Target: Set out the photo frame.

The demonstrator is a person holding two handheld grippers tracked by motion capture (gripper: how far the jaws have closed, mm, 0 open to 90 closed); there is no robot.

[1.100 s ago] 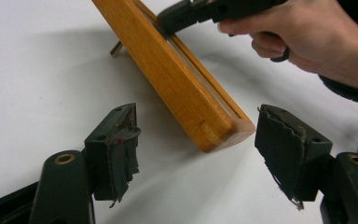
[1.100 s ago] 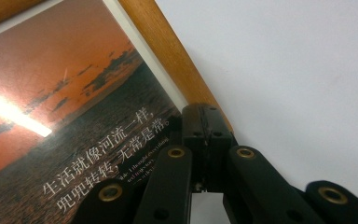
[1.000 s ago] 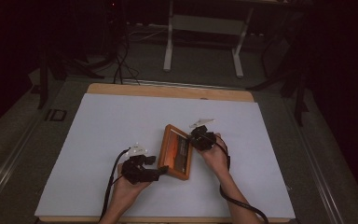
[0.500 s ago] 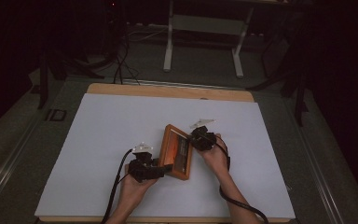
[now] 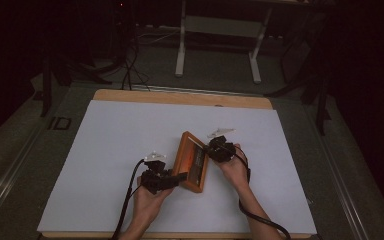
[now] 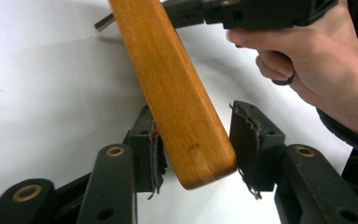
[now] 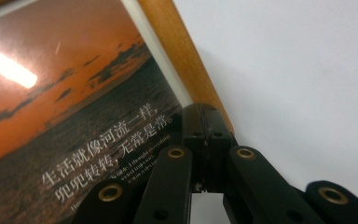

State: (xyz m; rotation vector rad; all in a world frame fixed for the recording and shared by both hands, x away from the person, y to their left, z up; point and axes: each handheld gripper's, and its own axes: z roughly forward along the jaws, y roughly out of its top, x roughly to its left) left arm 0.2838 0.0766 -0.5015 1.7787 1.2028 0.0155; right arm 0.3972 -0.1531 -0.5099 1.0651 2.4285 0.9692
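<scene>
One wood photo frame (image 5: 192, 161) w/ sunset pic; right gripper (image 5: 215, 148) pressed together, left gripper (image 5: 180, 179) spread.

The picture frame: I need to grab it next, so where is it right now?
In the high view the picture frame lies near the middle of the white table, toward the person's edge, between the left hand-held gripper and the right hand-held gripper.

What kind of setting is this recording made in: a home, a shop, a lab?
Probably a lab or recording workspace, dimly lit: a wooden table covered with a white sheet, cables trailing on the floor, and a metal-legged desk frame behind it.
</scene>
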